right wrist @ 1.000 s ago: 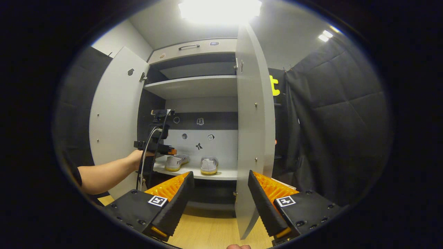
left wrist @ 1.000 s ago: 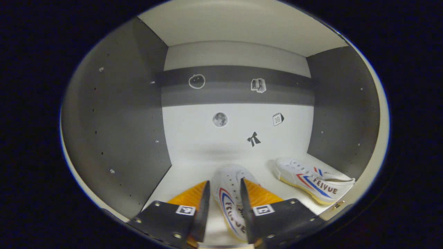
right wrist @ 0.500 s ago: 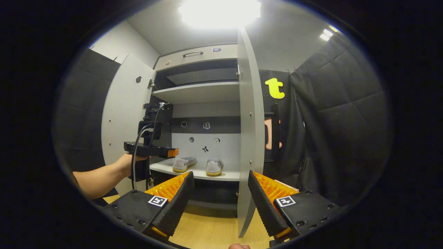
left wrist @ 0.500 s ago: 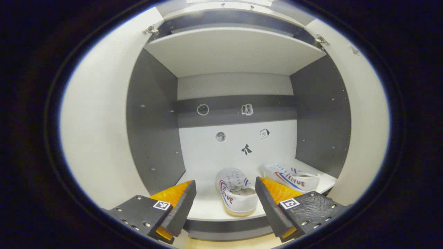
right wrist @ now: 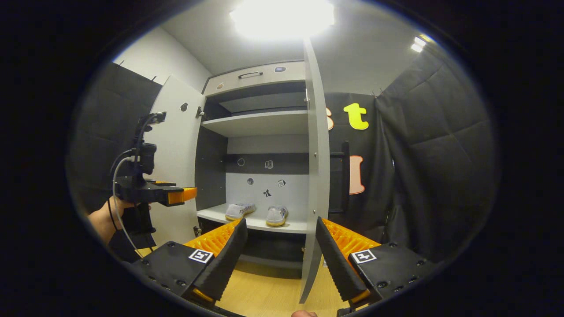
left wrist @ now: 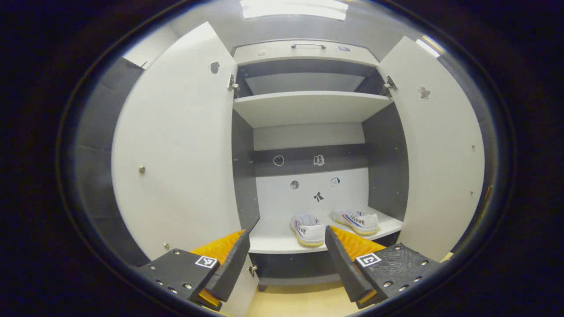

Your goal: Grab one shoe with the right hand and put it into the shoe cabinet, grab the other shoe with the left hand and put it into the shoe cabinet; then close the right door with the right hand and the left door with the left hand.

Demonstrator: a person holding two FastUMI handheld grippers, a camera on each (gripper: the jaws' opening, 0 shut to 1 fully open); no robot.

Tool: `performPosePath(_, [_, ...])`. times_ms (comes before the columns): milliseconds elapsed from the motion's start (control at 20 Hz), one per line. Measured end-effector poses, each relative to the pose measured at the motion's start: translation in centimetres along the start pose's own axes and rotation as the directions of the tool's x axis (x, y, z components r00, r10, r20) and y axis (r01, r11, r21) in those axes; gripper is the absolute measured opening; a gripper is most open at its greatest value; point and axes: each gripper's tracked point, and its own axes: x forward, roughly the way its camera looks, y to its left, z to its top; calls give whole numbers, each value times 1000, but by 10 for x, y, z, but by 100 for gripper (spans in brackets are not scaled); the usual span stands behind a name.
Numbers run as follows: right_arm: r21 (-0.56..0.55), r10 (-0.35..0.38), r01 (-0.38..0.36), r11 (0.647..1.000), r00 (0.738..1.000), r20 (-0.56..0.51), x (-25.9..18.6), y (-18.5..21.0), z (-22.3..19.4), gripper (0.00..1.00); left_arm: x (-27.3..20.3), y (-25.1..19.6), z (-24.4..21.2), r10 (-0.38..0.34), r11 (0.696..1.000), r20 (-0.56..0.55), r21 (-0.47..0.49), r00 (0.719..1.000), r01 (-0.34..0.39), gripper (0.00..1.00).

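On the cabinet's lower shelf (left wrist: 282, 240) both shoes (left wrist: 307, 228) (left wrist: 357, 221) sit side by side, so the doors are next. Each looks light, stiff and free-swinging; push the right door (right wrist: 316, 176) on its outer face near the free edge. Left gripper (left wrist: 286, 259) and right gripper (right wrist: 278, 255) gape wide, empty, nothing blocking either door.

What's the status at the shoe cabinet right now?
Left gripper open, right gripper open, both empty. Both shoes on the shelf. Left door and right door open. Nothing blocking.
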Motion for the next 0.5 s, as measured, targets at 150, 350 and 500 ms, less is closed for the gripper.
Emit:
performPosePath(150, [3, 0, 0, 1000, 1000, -8, 4, -1, -2, 98, -33, 9, 1, 10, 1000, 11, -15, 1000, -9, 100])
performPosePath(350, [17, -28, 29, 999, 999, -21, 9, -4, -5, 98, -67, 24, 4, 25, 999, 21, -21, 999, -24, 100])
performPosePath(500, [28, -48, 48, 998, 999, -25, 8, -2, -3, 98, -88, 35, -3, 22, 999, 0, -29, 1000, -22, 98])
